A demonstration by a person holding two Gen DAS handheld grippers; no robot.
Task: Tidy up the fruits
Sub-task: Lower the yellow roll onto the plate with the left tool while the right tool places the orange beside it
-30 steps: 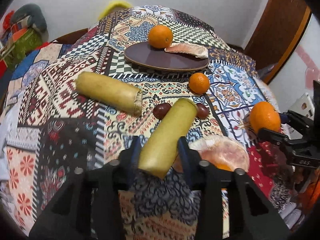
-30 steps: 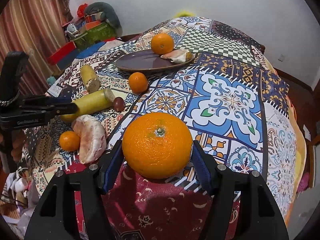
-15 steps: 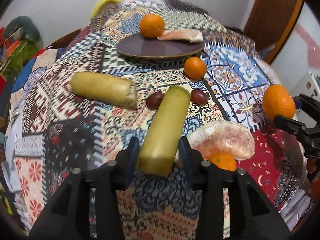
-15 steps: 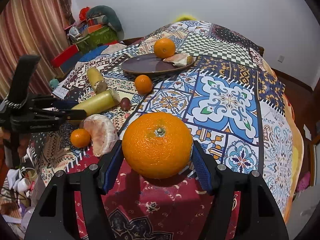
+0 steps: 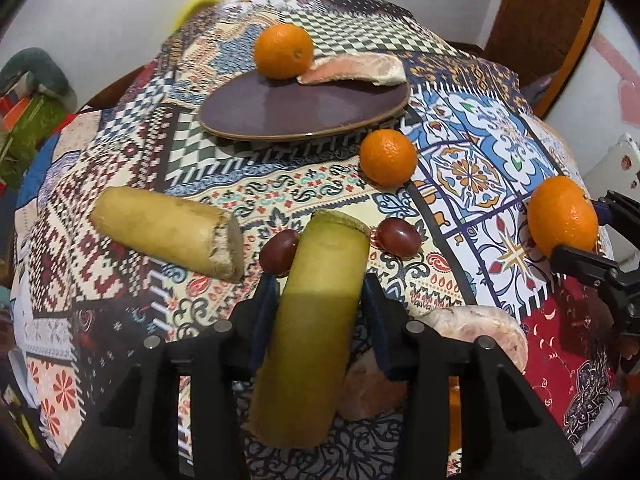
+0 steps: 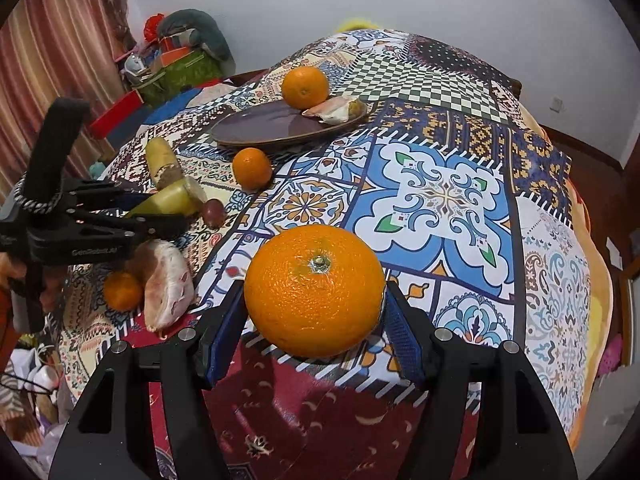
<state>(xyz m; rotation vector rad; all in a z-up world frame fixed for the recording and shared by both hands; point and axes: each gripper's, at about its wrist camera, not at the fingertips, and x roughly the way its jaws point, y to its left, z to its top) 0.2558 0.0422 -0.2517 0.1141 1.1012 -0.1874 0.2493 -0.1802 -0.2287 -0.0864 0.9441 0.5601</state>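
Left wrist view: my left gripper [image 5: 320,300] is clamped on a yellow-green sugarcane piece [image 5: 316,328] held above the patterned tablecloth [image 5: 472,168], with two dark red fruits [image 5: 398,233] flanking its far end, a second sugarcane piece [image 5: 172,236] lying to the left, a small orange [image 5: 388,157] just before the dark oval plate [image 5: 280,114], which carries another orange [image 5: 284,57] and a pomelo segment [image 5: 356,73]. Right wrist view: my right gripper [image 6: 314,320] grips a large orange [image 6: 315,290] between its blue pads [image 6: 402,330], lifted over the cloth, with a peeled pomelo chunk [image 6: 166,284] and a little orange [image 6: 122,291] lying to the left.
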